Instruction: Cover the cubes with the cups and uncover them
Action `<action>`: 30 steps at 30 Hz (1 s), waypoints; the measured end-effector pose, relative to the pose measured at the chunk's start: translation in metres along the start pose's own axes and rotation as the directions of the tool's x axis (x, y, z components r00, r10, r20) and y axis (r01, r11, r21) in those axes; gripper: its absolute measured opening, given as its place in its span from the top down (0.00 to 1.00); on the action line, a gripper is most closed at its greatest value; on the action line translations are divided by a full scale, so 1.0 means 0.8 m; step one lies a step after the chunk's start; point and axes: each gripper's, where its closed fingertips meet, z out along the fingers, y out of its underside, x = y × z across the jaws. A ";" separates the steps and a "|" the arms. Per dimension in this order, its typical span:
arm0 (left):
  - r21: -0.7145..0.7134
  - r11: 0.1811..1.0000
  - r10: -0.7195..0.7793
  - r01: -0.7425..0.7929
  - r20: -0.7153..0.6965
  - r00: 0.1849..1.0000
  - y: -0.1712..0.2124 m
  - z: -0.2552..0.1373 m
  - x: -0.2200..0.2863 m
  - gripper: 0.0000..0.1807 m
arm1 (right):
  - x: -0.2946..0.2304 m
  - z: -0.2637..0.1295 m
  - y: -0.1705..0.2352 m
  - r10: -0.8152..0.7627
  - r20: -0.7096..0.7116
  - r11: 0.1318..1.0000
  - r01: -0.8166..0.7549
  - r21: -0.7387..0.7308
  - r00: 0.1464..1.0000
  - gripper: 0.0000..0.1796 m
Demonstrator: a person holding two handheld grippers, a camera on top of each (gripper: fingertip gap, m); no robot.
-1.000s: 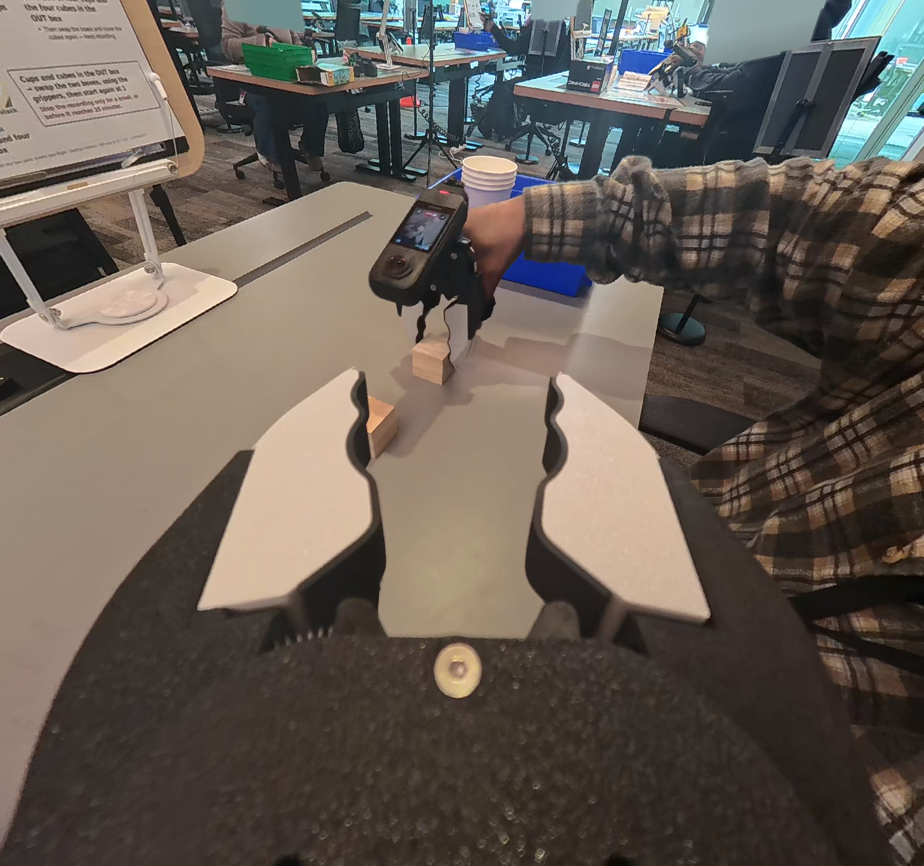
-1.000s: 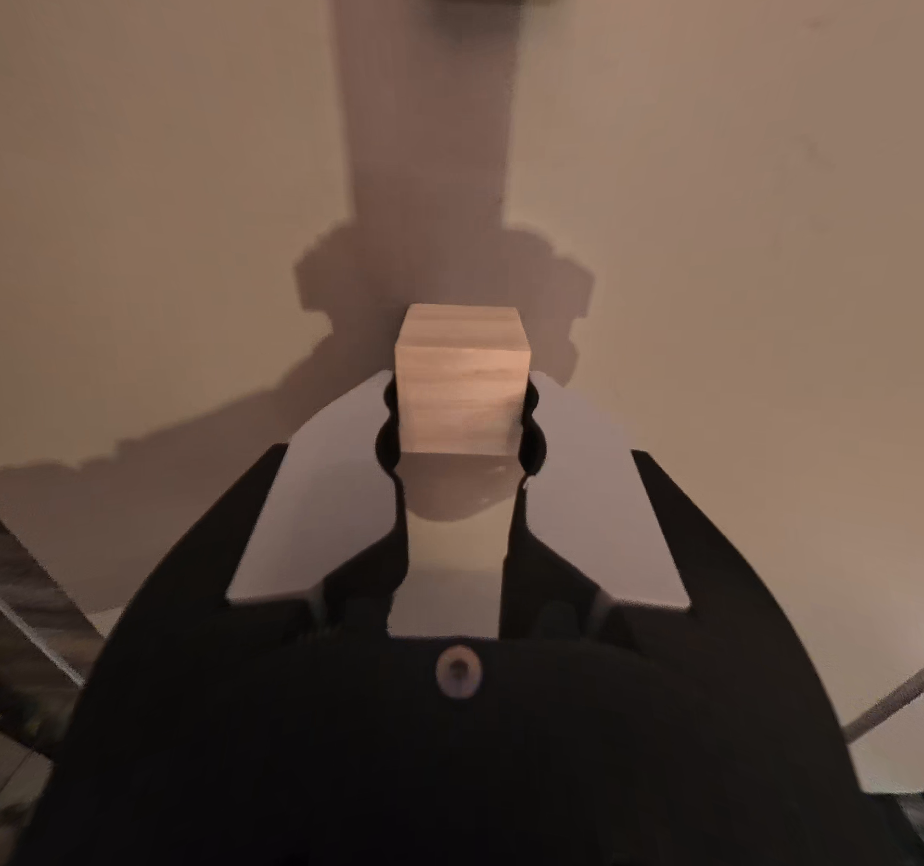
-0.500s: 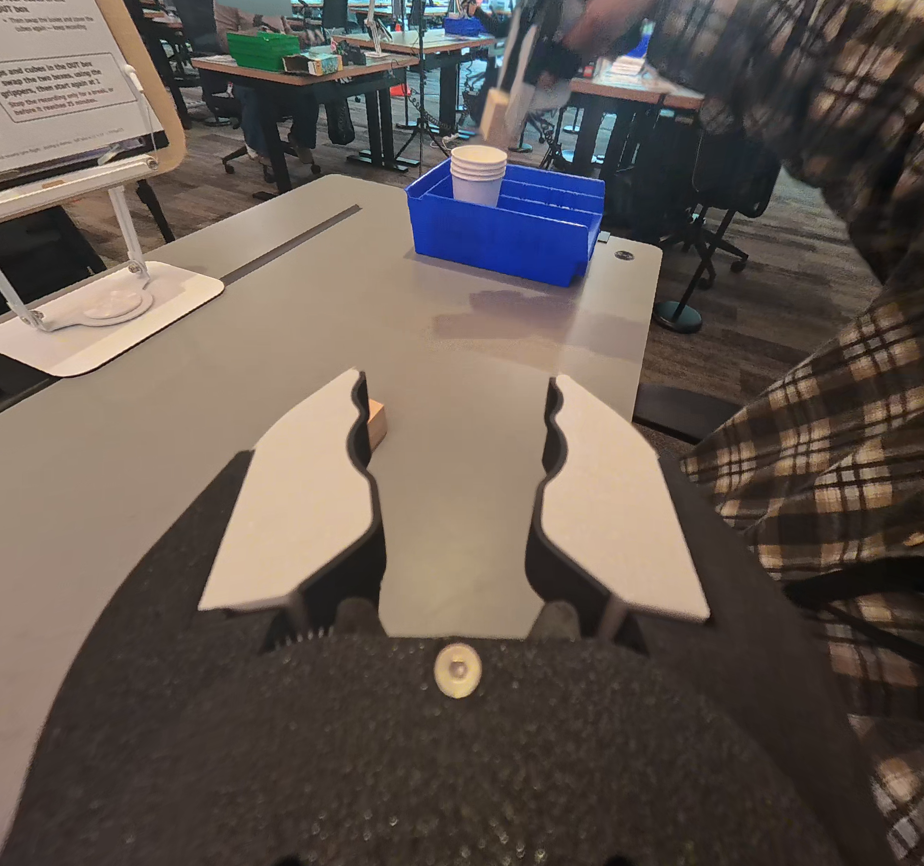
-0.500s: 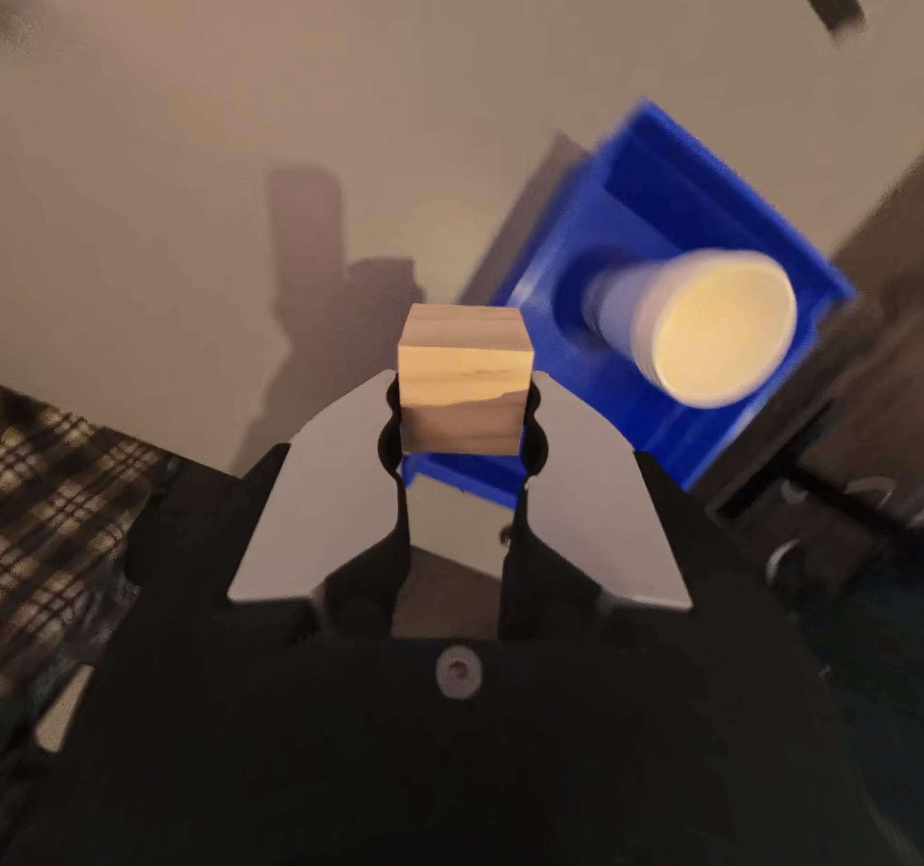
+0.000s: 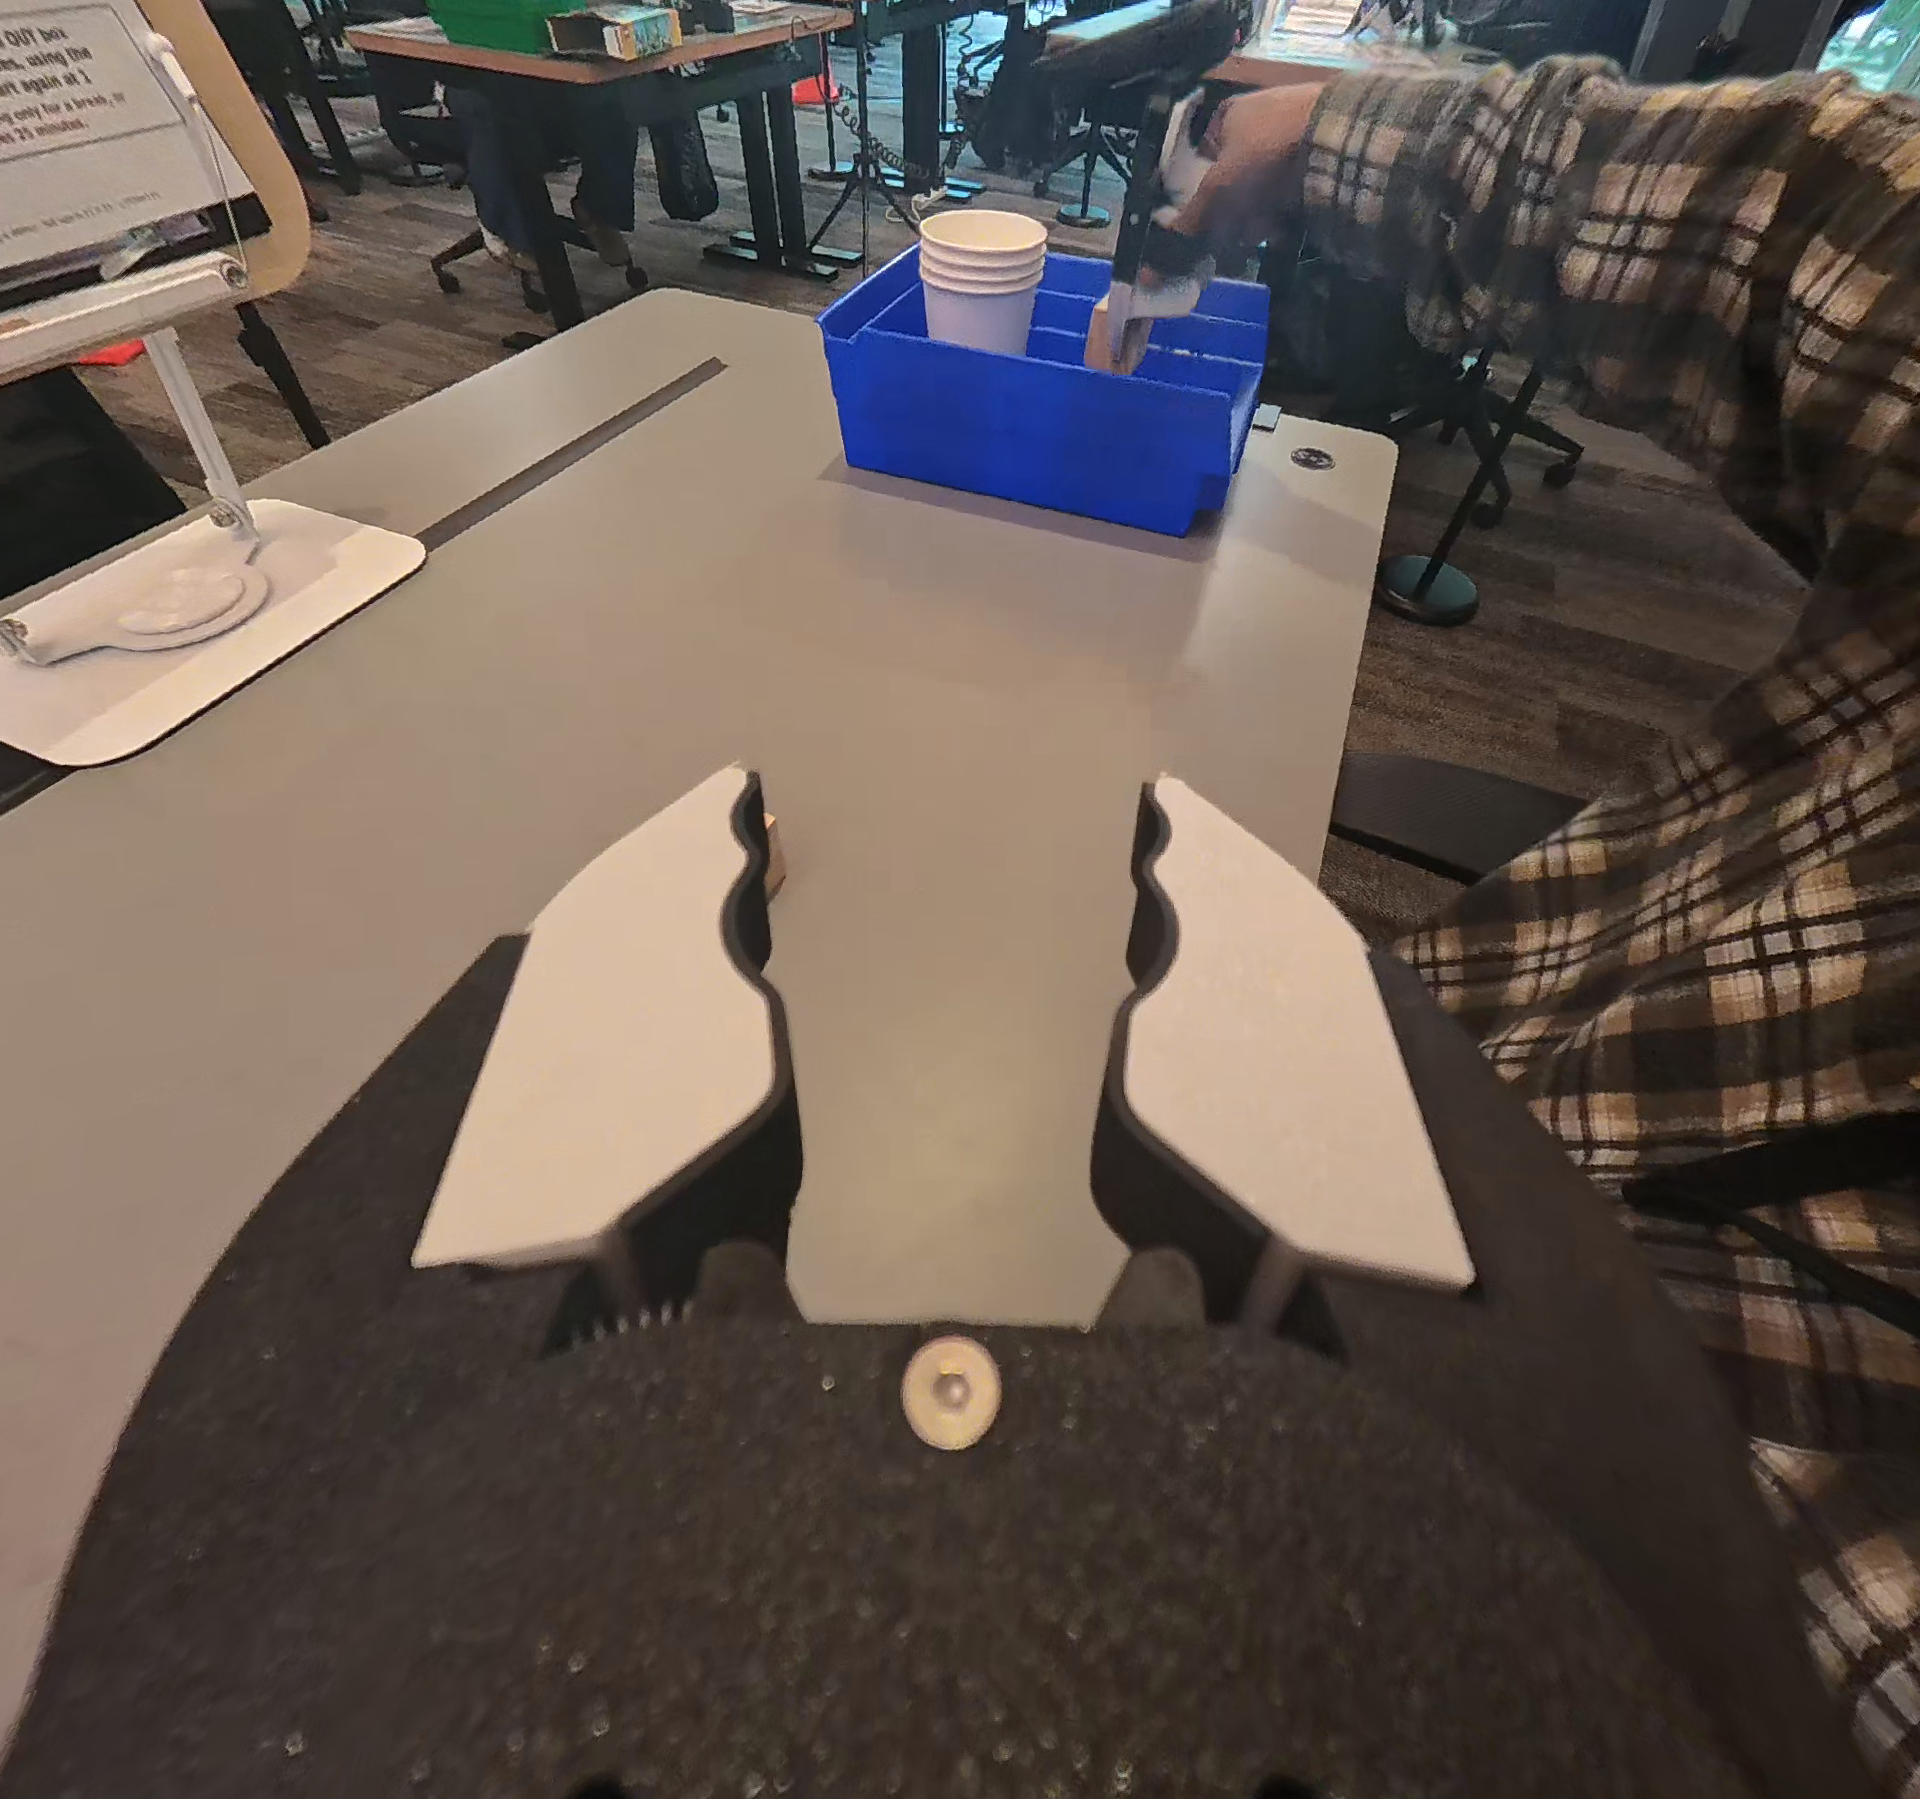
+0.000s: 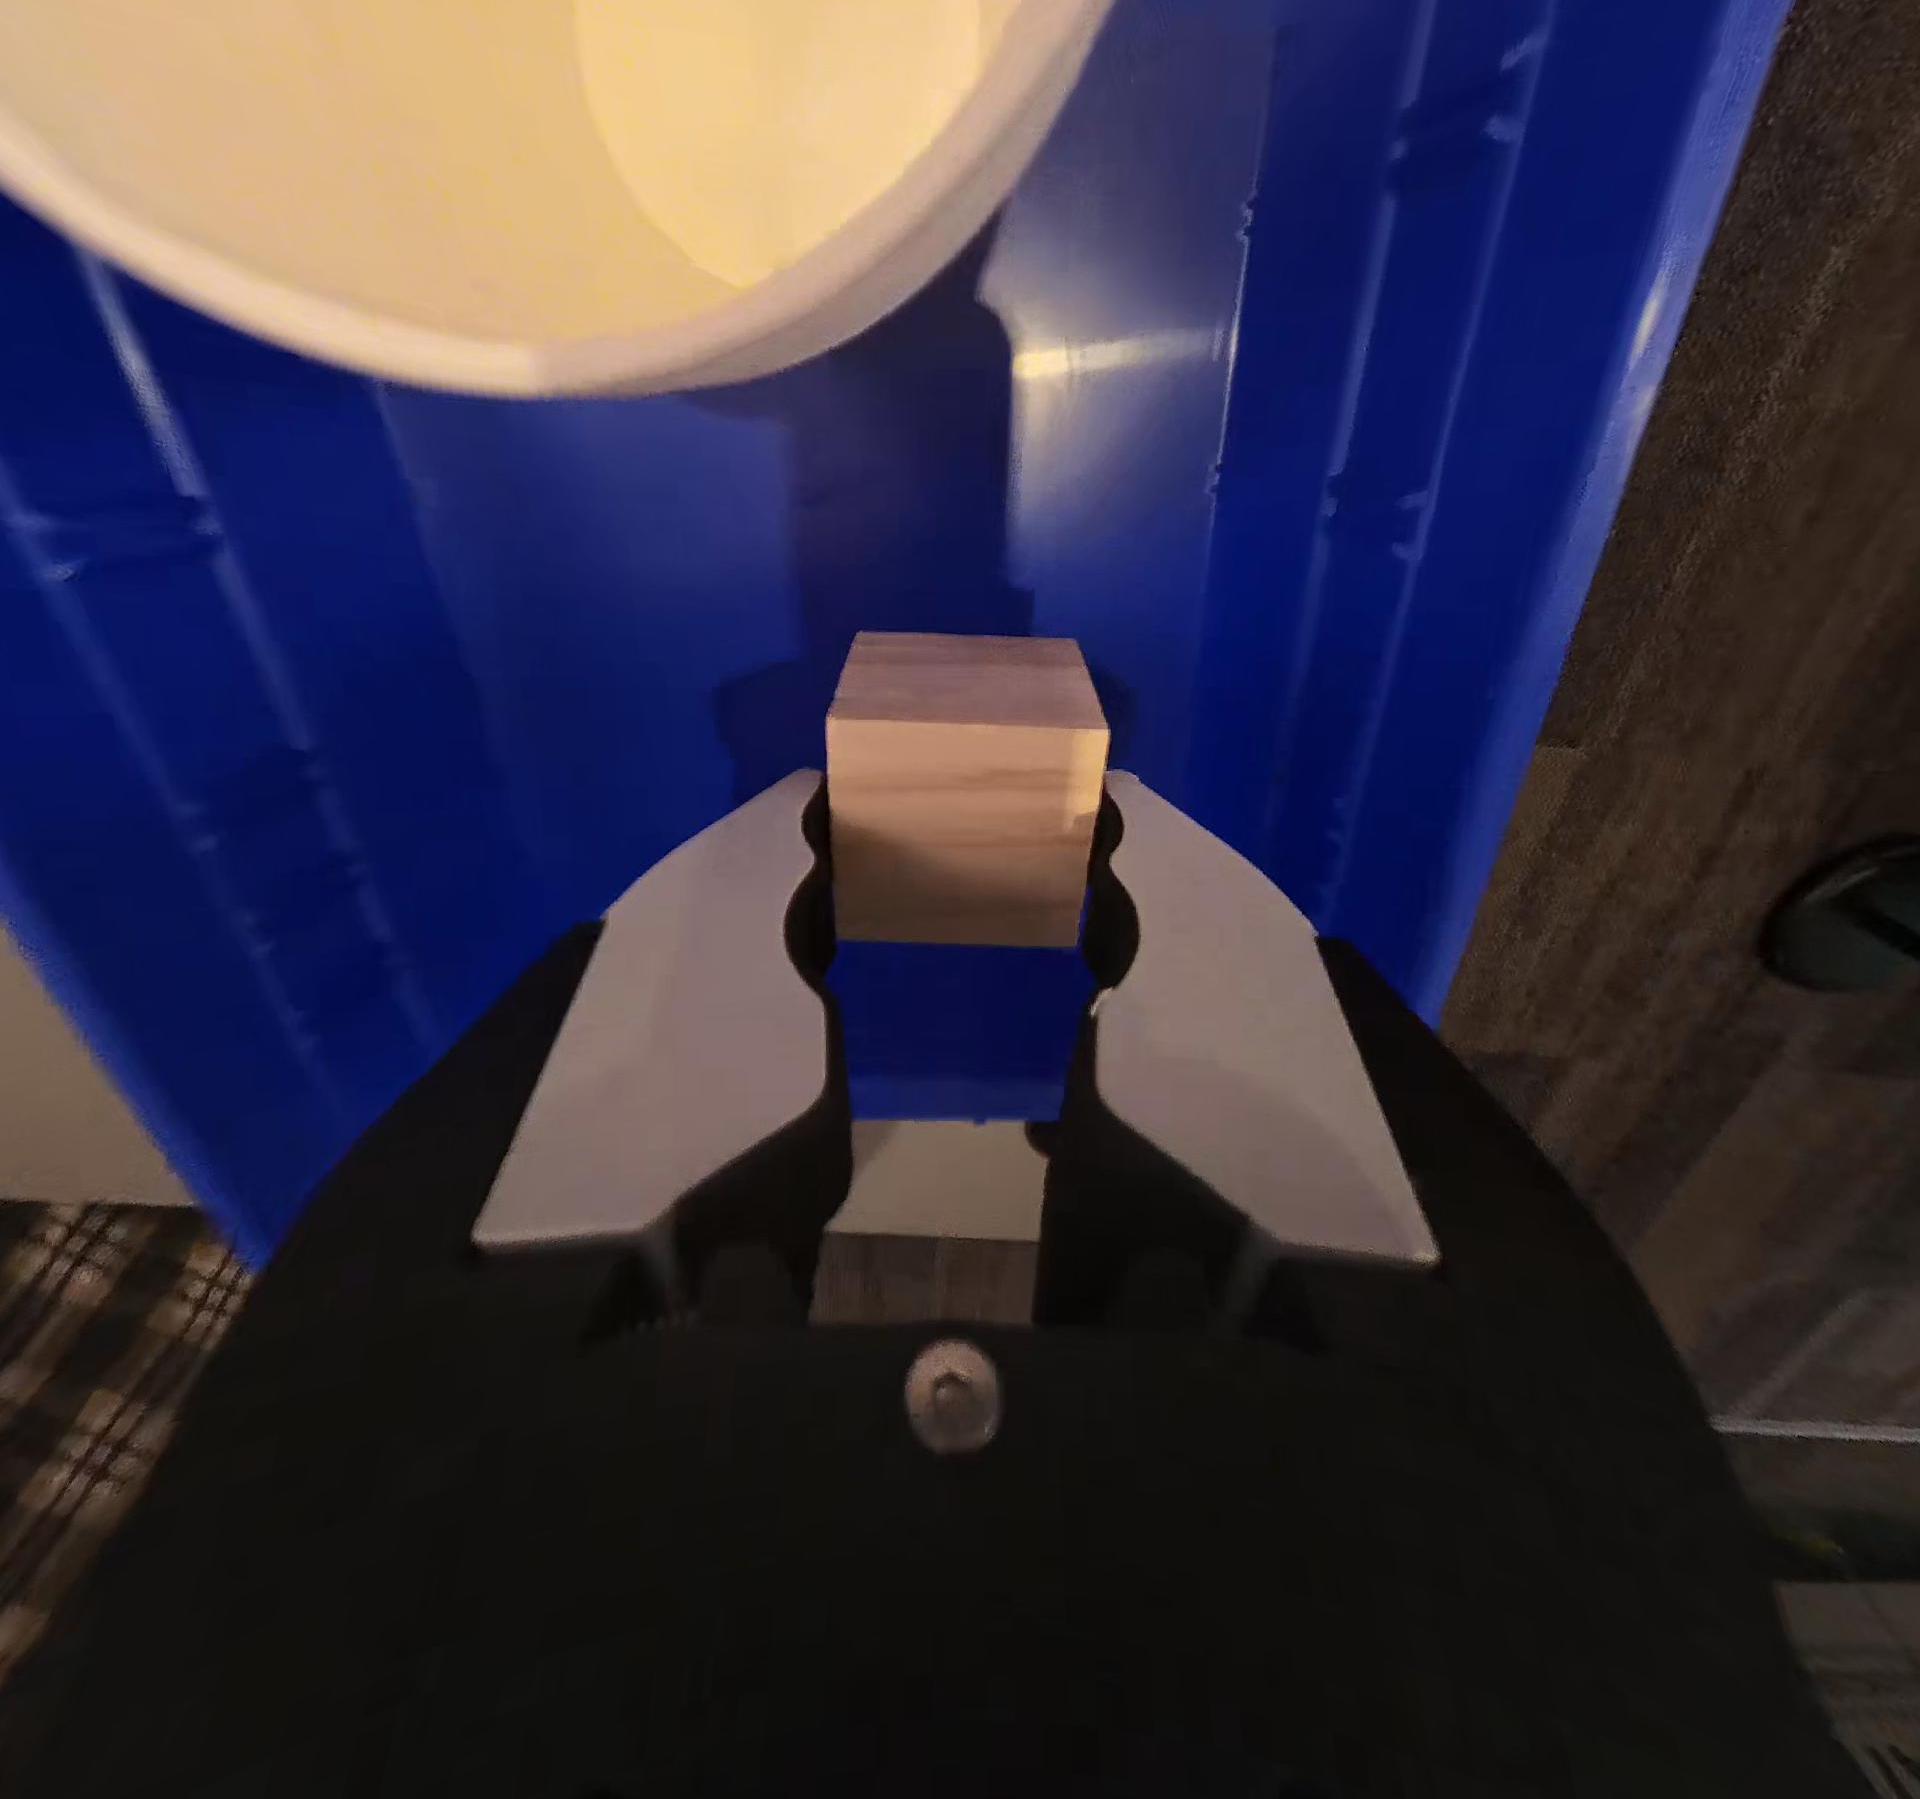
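My right gripper (image 6: 961, 804) is shut on a wooden cube (image 6: 961, 793) and points down into the blue bin (image 6: 1299, 399), beside the stack of white cups (image 6: 468, 118). In the left wrist view the right gripper (image 5: 1127, 336) holds the cube (image 5: 1103, 352) inside the bin (image 5: 1029, 419), right of the cup stack (image 5: 982, 279). My left gripper (image 5: 951, 814) is open and empty above the grey table (image 5: 623, 669). A second wooden cube (image 5: 774, 856) lies on the table, mostly hidden behind the left finger.
A white stand base (image 5: 187, 606) holding an instruction board (image 5: 94, 87) sits at the table's left. The table's right edge (image 5: 1351, 669) drops to carpet and a chair. A plaid sleeve (image 5: 1662, 295) reaches across from the right. Desks and chairs stand beyond.
My right gripper lifted a cube off the table, swung up and away, and came down into the blue bin beside the cups. My left gripper stayed open; its view shifted slightly back.
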 end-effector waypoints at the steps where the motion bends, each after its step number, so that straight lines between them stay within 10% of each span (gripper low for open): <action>1: -0.004 1.000 -0.004 0.004 -0.001 1.000 0.002 0.002 -0.002 0.63 | 0.004 0.008 -0.001 -0.001 -0.005 1.000 0.001 -0.003 1.000 0.75; 15: -0.036 0.999 -0.034 0.034 -0.002 0.999 0.015 0.013 -0.014 0.63 | 0.007 0.058 -0.015 -0.022 -0.010 0.999 0.022 -0.041 1.000 0.75; 30: -0.022 1.000 -0.012 0.012 0.001 1.000 0.007 0.002 -0.007 0.63 | 0.002 -0.013 0.001 -0.105 -0.076 0.993 0.108 0.038 0.992 0.37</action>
